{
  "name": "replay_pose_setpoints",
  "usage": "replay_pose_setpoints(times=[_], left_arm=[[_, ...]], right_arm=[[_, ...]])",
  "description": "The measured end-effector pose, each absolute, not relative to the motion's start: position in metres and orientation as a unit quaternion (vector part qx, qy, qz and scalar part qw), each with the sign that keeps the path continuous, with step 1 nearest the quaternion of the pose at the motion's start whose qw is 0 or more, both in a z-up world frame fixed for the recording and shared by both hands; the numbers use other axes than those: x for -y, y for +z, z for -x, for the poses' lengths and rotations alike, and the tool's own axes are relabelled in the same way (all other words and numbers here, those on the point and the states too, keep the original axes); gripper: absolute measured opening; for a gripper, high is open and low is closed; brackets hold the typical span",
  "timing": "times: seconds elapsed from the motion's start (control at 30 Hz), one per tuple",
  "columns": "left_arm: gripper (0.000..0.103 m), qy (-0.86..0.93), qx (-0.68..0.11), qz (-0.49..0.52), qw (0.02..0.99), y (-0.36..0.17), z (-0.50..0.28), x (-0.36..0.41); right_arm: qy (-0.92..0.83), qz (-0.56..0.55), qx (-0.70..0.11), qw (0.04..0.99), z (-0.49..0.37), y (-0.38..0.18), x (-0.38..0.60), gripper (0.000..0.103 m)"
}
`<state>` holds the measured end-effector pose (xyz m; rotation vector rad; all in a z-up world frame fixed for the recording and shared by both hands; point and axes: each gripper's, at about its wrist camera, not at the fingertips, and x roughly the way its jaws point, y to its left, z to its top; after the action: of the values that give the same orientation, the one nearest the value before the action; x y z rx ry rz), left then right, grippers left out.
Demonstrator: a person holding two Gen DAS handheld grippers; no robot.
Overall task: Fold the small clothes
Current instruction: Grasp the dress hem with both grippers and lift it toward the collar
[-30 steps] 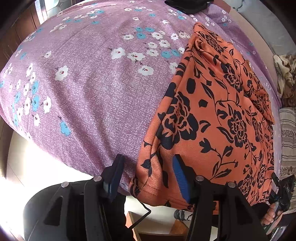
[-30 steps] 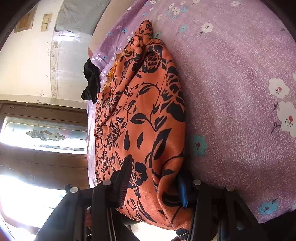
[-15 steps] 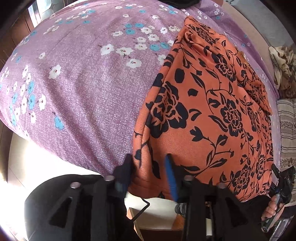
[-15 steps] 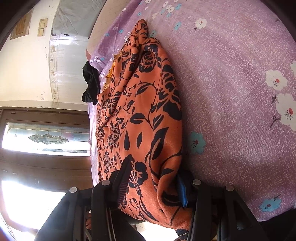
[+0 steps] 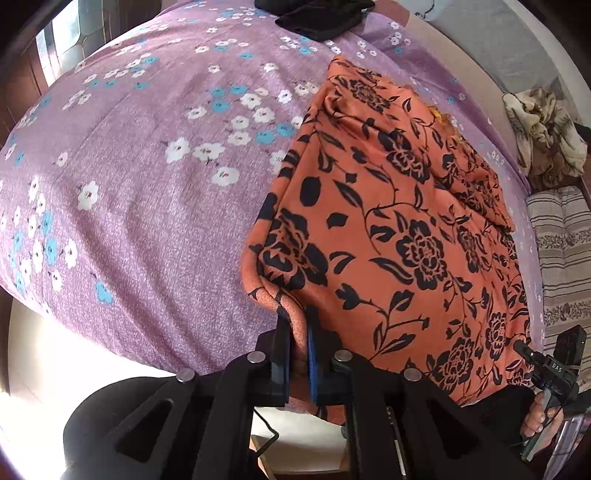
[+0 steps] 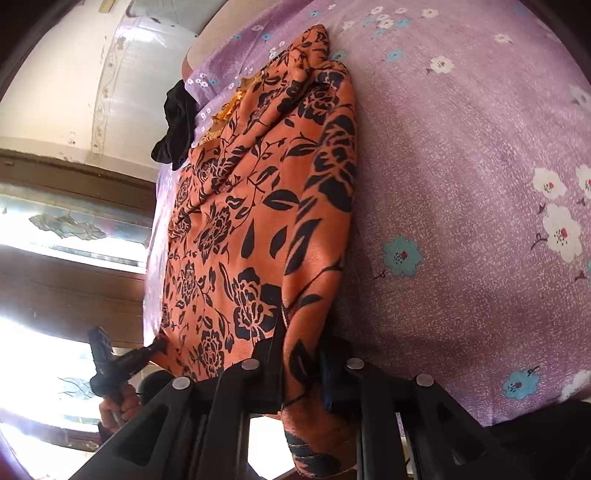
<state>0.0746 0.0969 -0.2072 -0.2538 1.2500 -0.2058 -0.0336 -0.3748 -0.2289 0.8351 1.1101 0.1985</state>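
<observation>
Gripping the near hem of an orange flowered garment [image 5: 399, 236], left gripper [image 5: 298, 325] & right gripper [image 6: 301, 354] both clamp cloth at 6 o'clock; garment lies on purple bedspread [image 5: 147, 184], black clothes [image 5: 317, 18] at 12.

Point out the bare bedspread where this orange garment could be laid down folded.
Free: the wide purple bedspread beside the orange floral garment, reaching back toward the black cloth at the far end. Crowded: the near edge, where both hand-held grippers clamp the hem.
</observation>
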Motion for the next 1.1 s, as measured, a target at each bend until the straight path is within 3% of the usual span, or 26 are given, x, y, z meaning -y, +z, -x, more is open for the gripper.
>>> replay_pose_setpoints(times=[0.27,0.53,0.7,0.83,0.97,1.07,1.1], left_arm=[[0.007,-0.150,-0.515,0.144,0.831,-0.139,-0.126,-0.092],[0.007,-0.153,-0.475,0.159,0.852,-0.107,-0.246,-0.075],[0.007,-0.125,-0.473,0.159,0.857,-0.131,-0.343,-0.057],[0.007,-0.108,-0.490,0.178,0.847,-0.183,-0.405,-0.046],[0.008,-0.087,-0.495,0.186,0.844,-0.232,-0.418,-0.041],[0.010,-0.098,-0.458,0.221,0.856,-0.232,-0.406,-0.052],[0.011,-0.102,-0.447,0.240,0.856,-0.227,-0.403,-0.059]], right_arm=[[0.136,-0.412,-0.415,0.800,0.000,-0.164,0.393,0.010],[0.130,-0.464,-0.315,0.818,-0.110,-0.128,0.423,0.010],[0.087,-0.500,-0.279,0.815,-0.188,-0.153,0.459,0.010],[0.049,-0.524,-0.287,0.800,-0.242,-0.200,0.484,0.014],[0.031,-0.577,-0.333,0.745,-0.274,-0.260,0.506,0.021],[0.053,-0.611,-0.320,0.722,-0.277,-0.276,0.517,0.024],[0.060,-0.614,-0.314,0.721,-0.276,-0.272,0.519,0.031]])
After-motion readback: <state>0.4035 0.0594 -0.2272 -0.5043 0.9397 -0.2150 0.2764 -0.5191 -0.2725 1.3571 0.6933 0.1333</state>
